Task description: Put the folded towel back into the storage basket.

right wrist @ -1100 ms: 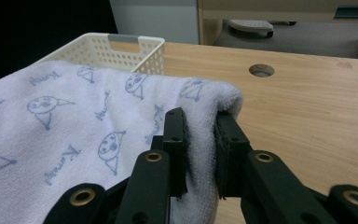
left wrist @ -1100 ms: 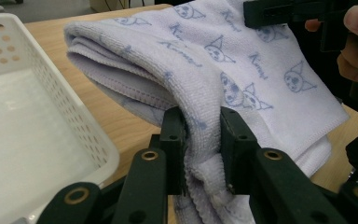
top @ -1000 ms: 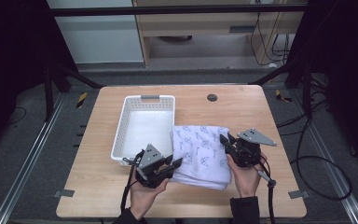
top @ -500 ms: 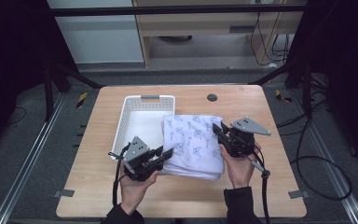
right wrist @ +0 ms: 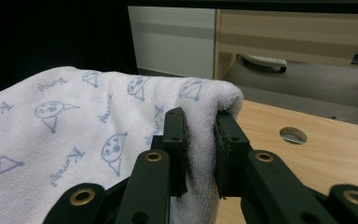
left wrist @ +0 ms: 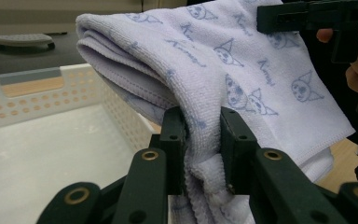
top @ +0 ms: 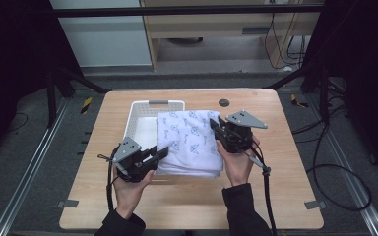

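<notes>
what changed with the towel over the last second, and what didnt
The folded printed towel has been carried away from the person and toward the white basket; its far edge now overlaps the basket's right rim. Both hand-held grippers travelled with it, the left hand-held gripper still clamped on the near left edge, the right hand-held gripper still on the right edge. Nothing was released. The basket and the wooden table stayed put.

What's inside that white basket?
The basket looks empty: its bare white floor shows in the left gripper view. The folded towel, pinched by both the left gripper and right gripper, overhangs its right side and hides that part.
</notes>
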Demonstrator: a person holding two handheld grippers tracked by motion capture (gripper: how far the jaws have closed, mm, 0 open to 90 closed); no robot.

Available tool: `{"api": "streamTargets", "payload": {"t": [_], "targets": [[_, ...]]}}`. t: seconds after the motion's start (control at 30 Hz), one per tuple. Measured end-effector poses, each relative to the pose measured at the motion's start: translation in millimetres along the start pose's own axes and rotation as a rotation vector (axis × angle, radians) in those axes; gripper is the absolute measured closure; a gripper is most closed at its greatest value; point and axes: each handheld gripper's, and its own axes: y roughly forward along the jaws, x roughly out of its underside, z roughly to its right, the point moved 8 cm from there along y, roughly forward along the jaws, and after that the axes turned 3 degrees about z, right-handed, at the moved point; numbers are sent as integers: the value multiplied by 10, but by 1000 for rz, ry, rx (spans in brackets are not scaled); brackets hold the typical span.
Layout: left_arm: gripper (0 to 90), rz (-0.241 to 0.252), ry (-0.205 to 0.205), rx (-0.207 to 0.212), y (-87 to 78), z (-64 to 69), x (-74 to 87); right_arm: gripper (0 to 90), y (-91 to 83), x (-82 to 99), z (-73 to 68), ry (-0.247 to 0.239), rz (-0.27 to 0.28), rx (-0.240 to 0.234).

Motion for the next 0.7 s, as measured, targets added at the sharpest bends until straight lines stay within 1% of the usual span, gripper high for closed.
{"api": "streamTargets", "payload": {"t": [0.1, 0.13, 0.23, 0.27, 0.3, 0.33, 0.37, 0.4, 0.5, 0.63, 0.67, 0.7], "targets": [[725, 5, -3, -10, -19, -37, -19, 771, 44, -27, -29, -5, 0, -4], [726, 10, -1, -23, -42, -76, -42, 771, 79, -53, -54, -5, 1, -11], [726, 26, -2, -41, -84, -136, -84, 771, 128, -103, -101, -7, 9, -21], [726, 26, -2, -41, -84, -136, -84, 771, 128, -103, -101, -7, 9, -21], [726, 33, -6, -49, -113, -178, -109, 771, 167, -141, -143, -10, 11, -27], [726, 33, -6, -49, -113, -178, -109, 771, 167, -141, -143, -10, 11, -27], [726, 38, -9, -54, -129, -203, -123, 771, 204, -178, -181, -16, 14, -32], [726, 39, -9, -59, -139, -218, -130, 771, 204, -178, -181, -16, 14, -32], [726, 48, -12, -76, -178, -276, -157, 771, 256, -227, -240, -23, 22, -38], [726, 51, -14, -101, -210, -368, -174, 771, 351, -273, -310, -27, 25, -49], [726, 51, -14, -101, -210, -368, -174, 771, 368, -283, -323, -28, 25, -51], [726, 52, -17, -111, -221, -406, -174, 771, 384, -292, -341, -25, 28, -54]]}}
